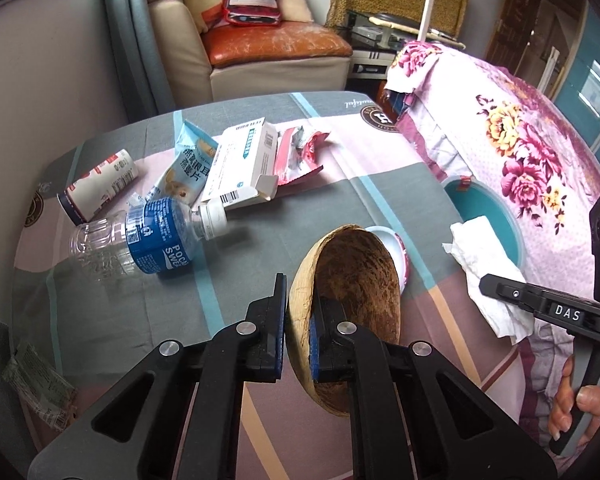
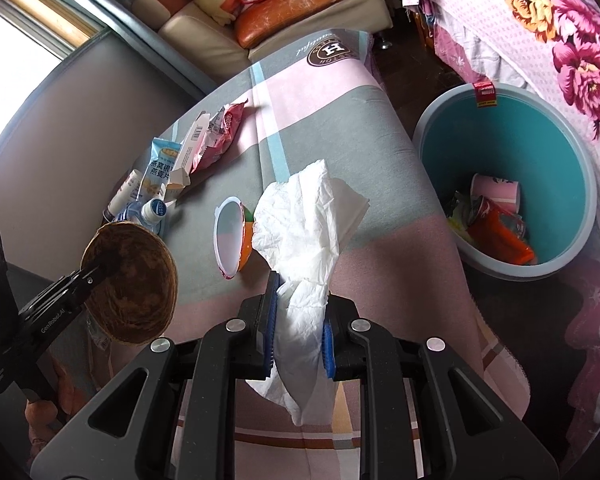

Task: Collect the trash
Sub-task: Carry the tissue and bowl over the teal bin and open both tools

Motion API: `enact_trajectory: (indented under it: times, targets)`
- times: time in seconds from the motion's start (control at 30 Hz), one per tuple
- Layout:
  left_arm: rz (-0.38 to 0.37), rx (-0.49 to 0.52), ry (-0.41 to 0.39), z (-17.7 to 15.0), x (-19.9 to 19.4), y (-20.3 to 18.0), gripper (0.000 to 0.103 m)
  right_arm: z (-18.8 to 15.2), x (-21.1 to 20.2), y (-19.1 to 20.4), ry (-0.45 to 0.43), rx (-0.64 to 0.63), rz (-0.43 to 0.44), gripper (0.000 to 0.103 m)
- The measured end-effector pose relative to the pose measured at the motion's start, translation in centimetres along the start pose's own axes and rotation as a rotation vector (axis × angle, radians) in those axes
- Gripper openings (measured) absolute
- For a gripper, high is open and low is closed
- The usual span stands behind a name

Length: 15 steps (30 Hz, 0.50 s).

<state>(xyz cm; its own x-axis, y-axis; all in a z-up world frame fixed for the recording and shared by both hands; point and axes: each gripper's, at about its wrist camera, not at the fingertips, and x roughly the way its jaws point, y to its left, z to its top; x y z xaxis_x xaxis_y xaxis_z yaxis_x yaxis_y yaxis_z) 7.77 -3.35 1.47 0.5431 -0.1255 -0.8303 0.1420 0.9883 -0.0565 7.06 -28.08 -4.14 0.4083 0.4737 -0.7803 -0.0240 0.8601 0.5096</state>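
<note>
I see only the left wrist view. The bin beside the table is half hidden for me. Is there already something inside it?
Observer: Yes. The bin holds a pink cup and what looks like a crushed orange can.
Operator: How do the right tongs hold the tissue?
Observer: The right tongs are shut on the tissue. It passes between the pads, with loose ends above and below them.
Operator: Is the white cup behind the shell upright?
Observer: No. The white cup lies on its side on the table, with its open mouth toward the right camera.
</note>
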Motion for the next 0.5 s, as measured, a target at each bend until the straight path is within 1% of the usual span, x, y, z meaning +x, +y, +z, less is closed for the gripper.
enact_trajectory:
  times: [0.13,0.23,0.43,0.5]
  targets:
    - [-0.033,0.041,0.002,1.7,-0.1,-2.4,0.010,0.4,-1.4,-1.3,-0.038,0.019,0.002,0.018]
    - [-0.053,0.082,0.006,2.8,0.2,-4.9,0.010,0.9,-3.1,-3.0,-0.085,0.041,-0.020,0.018]
    - [-0.093,0.177,0.035,4.2,2.2,-10.7,0.010,1.5,-7.0,-7.5,-0.195,0.105,-0.110,0.018]
    - [-0.108,0.200,0.045,4.5,3.0,-12.6,0.010,1.6,-8.0,-9.2,-0.227,0.125,-0.156,0.018]
